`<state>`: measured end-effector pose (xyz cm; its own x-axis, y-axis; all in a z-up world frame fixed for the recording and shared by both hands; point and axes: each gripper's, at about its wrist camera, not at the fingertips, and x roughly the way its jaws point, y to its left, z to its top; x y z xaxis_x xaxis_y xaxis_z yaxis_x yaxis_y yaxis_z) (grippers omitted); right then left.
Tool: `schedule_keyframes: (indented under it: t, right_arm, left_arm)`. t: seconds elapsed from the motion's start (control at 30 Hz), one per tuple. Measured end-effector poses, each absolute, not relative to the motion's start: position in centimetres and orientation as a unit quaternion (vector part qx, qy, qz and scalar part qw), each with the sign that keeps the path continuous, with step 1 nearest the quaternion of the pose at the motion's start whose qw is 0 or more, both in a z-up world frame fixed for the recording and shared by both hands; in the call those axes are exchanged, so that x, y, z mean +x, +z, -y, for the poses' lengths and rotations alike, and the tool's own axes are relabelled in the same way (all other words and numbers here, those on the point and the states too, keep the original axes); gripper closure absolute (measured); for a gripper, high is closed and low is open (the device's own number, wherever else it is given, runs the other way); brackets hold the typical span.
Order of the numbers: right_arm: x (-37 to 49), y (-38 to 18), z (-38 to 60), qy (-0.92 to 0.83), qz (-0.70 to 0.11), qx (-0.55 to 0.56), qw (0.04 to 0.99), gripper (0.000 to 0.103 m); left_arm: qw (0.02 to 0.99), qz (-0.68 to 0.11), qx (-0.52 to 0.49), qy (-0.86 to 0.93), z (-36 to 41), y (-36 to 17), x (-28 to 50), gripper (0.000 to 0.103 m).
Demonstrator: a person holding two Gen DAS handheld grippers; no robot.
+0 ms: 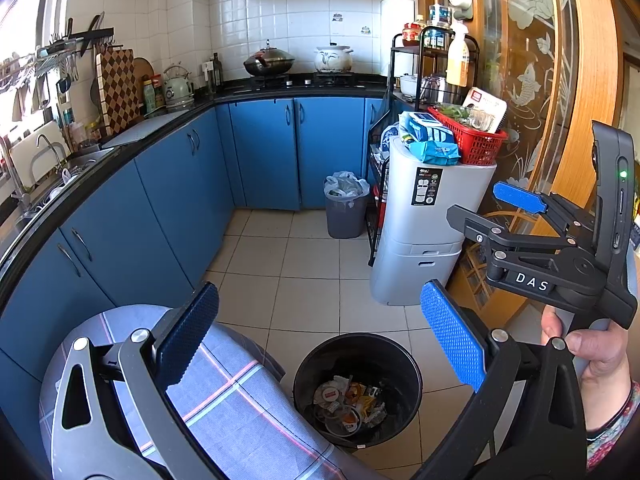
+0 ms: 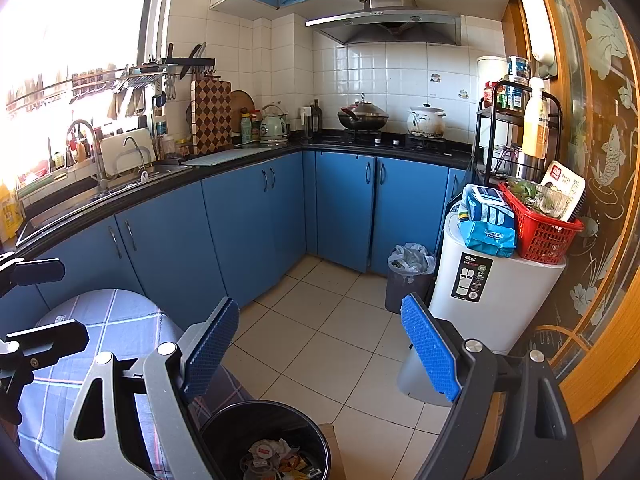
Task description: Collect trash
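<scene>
Black and round, the bin [image 1: 357, 390] stands on the tiled floor [image 1: 308, 272] at the near edge of the kitchen, just right of a small surface under a checked blue cloth [image 1: 240, 408]. Trash [image 1: 348, 400] already lies in its bottom: a foil lid with a red label, a clear cup and crumpled wrappers. The left tool [image 1: 320, 348] hangs above the bin with its blue pads spread wide and nothing between them. The right tool [image 2: 320, 352] is likewise wide open and empty; in the left view it shows at the right, held in a hand [image 1: 592, 352], with the door [image 1: 560, 80] of etched glass behind it. Farther off, a grey bin [image 1: 346, 206] with a plastic liner sits by the blue cabinets [image 1: 264, 152], left of a tall white unit [image 1: 424, 232] that carries a red basket [image 1: 472, 136] and blue packets [image 1: 430, 140].
</scene>
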<state>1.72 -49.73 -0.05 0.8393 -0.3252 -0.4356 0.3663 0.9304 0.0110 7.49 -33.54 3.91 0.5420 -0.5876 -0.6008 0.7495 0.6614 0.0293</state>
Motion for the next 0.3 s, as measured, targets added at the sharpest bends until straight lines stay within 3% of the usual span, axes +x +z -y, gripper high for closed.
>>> schedule_keyframes:
  t: [0.3]
  right_arm:
    - [1.72,-0.03,49.72,-0.180,-0.219,0.046,0.958,0.022]
  left_arm:
    - [0.863,-0.293,0.138,-0.388,33.76,3.90,7.66,0.003]
